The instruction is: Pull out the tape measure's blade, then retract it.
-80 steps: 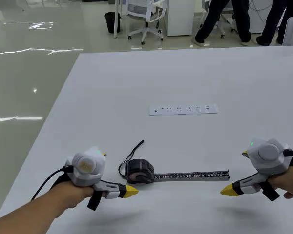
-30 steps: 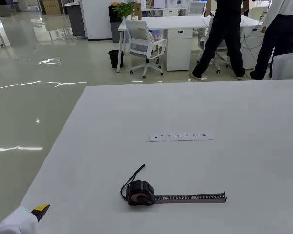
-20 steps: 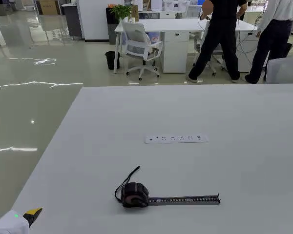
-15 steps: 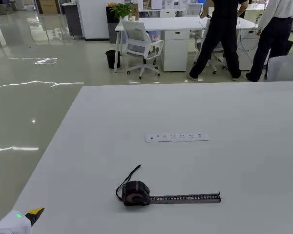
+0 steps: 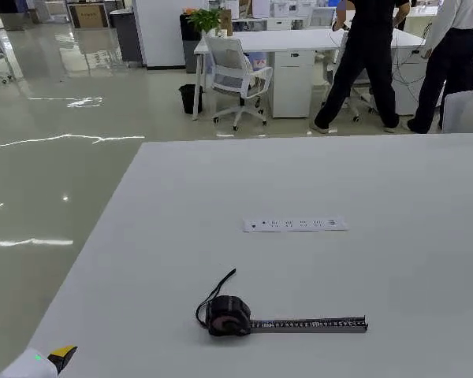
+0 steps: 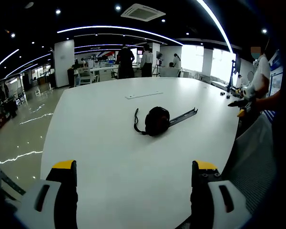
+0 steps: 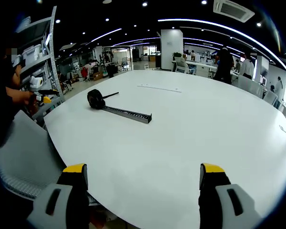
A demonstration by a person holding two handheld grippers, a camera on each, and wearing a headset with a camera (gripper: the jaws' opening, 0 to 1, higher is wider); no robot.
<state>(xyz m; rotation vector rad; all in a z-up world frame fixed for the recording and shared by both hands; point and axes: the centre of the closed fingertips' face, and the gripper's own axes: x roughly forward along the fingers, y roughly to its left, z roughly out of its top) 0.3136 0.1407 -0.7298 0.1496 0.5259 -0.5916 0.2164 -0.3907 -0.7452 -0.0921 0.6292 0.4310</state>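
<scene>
A black tape measure (image 5: 227, 316) lies on the white table (image 5: 315, 181) with a stretch of its blade (image 5: 309, 324) pulled out to the right and a black wrist loop curling off its left side. The left gripper view shows the tape measure (image 6: 157, 120) ahead of my open left gripper (image 6: 133, 179), well apart from it. From the right gripper view, the tape measure (image 7: 96, 98) and its blade (image 7: 128, 113) lie far ahead to the left of my open right gripper (image 7: 143, 183). A yellow tip of the left gripper (image 5: 61, 357) pokes in at the head view's bottom left corner.
A white power strip (image 5: 295, 225) lies flat beyond the tape measure. Past the table's far edge are an office chair (image 5: 235, 79), a desk (image 5: 292, 47) and two standing people (image 5: 370, 55). The shiny floor (image 5: 55, 157) drops away on the left.
Both grippers have drawn back from beside the tape measure to the table's near edge. The tape measure and its pulled-out blade stay put; the head camera has tilted up.
</scene>
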